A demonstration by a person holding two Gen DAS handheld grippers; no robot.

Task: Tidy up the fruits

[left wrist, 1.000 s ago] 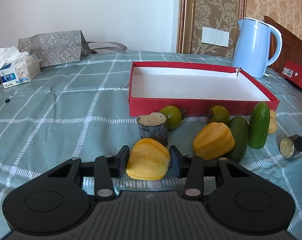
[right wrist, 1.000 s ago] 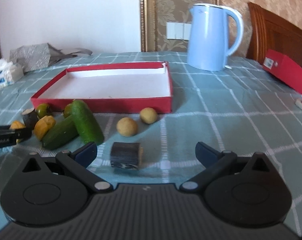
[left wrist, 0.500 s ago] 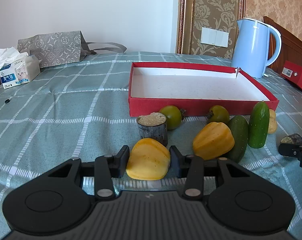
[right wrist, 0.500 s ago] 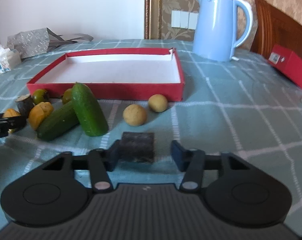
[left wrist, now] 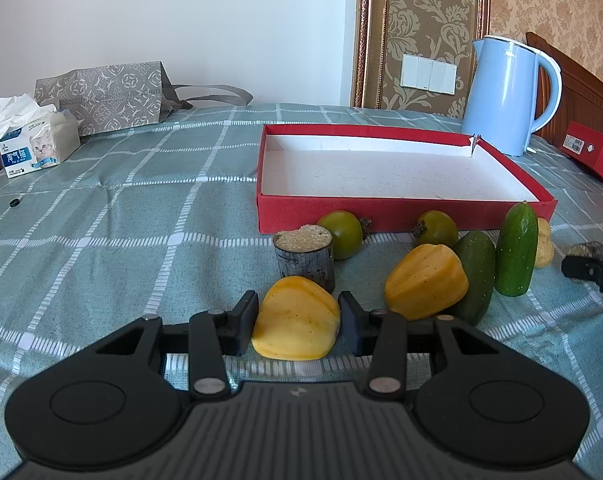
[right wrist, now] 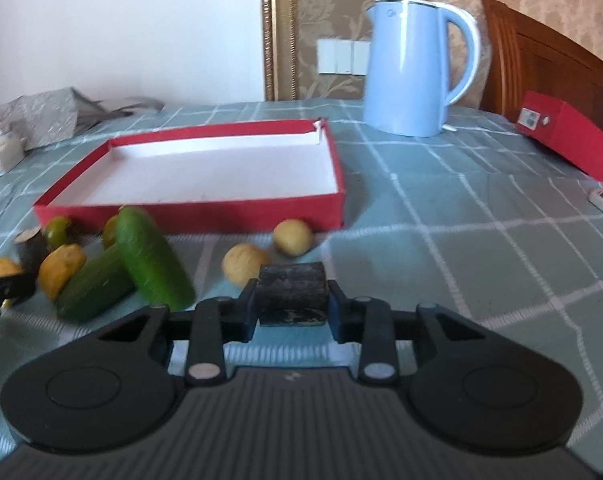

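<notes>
Your left gripper (left wrist: 298, 322) pinches a yellow fruit piece (left wrist: 296, 325) between its jaws. Your right gripper's (right wrist: 292, 305) jaws are closing, both pads against a dark stub (right wrist: 291, 295) between them.

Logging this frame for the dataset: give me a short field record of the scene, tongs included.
surface: checked teal cloth
left tongs: shut on yellow fruit
right tongs: closing on dark stalk piece, pads against its ends
red tray: empty
loose in front of tray: second yellow fruit, two cucumbers, two green round fruits, upright stalk piece
background: blue kettle, tissue box
</notes>
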